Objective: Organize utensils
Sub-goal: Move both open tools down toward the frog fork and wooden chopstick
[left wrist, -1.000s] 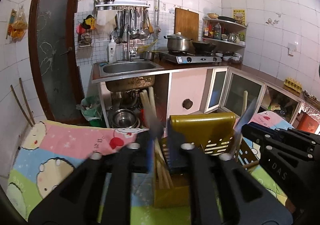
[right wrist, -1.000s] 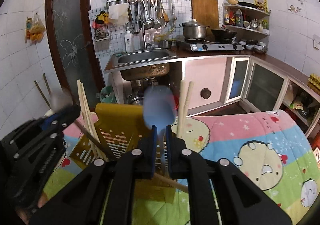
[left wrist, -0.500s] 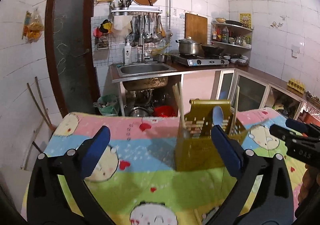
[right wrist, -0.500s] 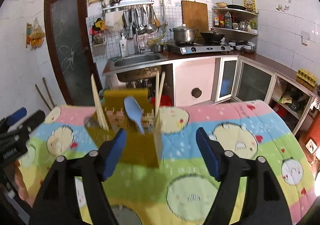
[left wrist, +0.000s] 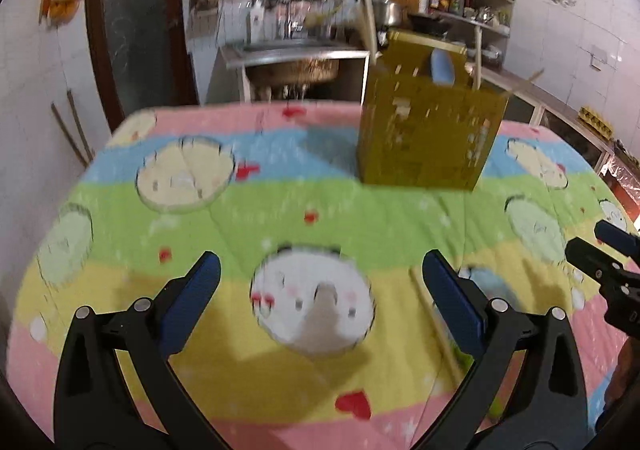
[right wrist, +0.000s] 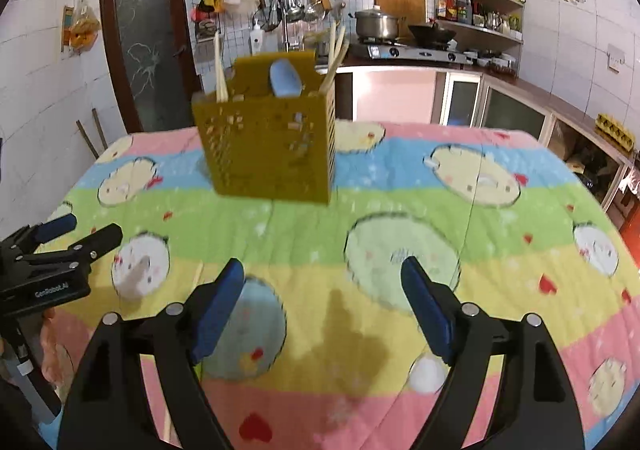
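Utensils sit in the olive-yellow slotted holder (right wrist: 272, 147) standing toward the far side of my quilted cartoon table cover (right wrist: 400, 209): a blue spoon (right wrist: 285, 78) and pale chopsticks (right wrist: 219, 67) poke out of its top. My left gripper (left wrist: 320, 282) is spread wide with nothing between its blue pads (left wrist: 454, 304); a loose chopstick (left wrist: 434, 324) lies on the cloth just beside its right finger. My right gripper (right wrist: 322, 284) has just been opening further and holds nothing, its jaws hovering over the cloth well short of the holder. From the right wrist view I see a second loose chopstick (right wrist: 197, 276) near the left finger
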A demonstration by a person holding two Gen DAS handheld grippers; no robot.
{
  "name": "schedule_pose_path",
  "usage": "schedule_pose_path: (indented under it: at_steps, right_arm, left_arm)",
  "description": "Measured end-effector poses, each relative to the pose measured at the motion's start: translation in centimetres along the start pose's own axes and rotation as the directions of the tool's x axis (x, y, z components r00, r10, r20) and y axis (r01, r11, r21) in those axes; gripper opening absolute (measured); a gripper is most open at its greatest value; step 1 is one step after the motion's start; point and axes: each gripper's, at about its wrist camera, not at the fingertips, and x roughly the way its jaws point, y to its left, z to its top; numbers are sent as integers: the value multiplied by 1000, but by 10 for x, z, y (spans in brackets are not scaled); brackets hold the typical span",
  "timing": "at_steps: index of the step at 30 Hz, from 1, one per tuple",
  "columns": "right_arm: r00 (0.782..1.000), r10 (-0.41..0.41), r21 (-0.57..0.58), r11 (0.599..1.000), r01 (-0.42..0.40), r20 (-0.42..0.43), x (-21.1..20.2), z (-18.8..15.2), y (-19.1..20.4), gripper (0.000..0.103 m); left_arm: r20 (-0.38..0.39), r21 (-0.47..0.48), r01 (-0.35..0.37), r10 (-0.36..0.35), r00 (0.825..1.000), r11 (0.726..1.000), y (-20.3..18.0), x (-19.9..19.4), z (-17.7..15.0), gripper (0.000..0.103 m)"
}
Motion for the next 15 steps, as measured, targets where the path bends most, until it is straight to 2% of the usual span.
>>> schedule_pose_path:
  at_steps: [4,10,15]
  right_arm:
    - [1000,-1,13,1000,2,-24,4,-25,3,80]
    - [999,9,31,999,-7,-38,5,-47,11,80]
    - [999,17,-60,998,-20,-51,0,-53,41,80]
  left_arm:
    - [-24,-32,-27,27,999,999,10,7,-24,98]
    - [-57,-5,-59,59,997,998,16,9,-41,98]
    - [-61,6,-81,81,995,997,23,7,-44,98]
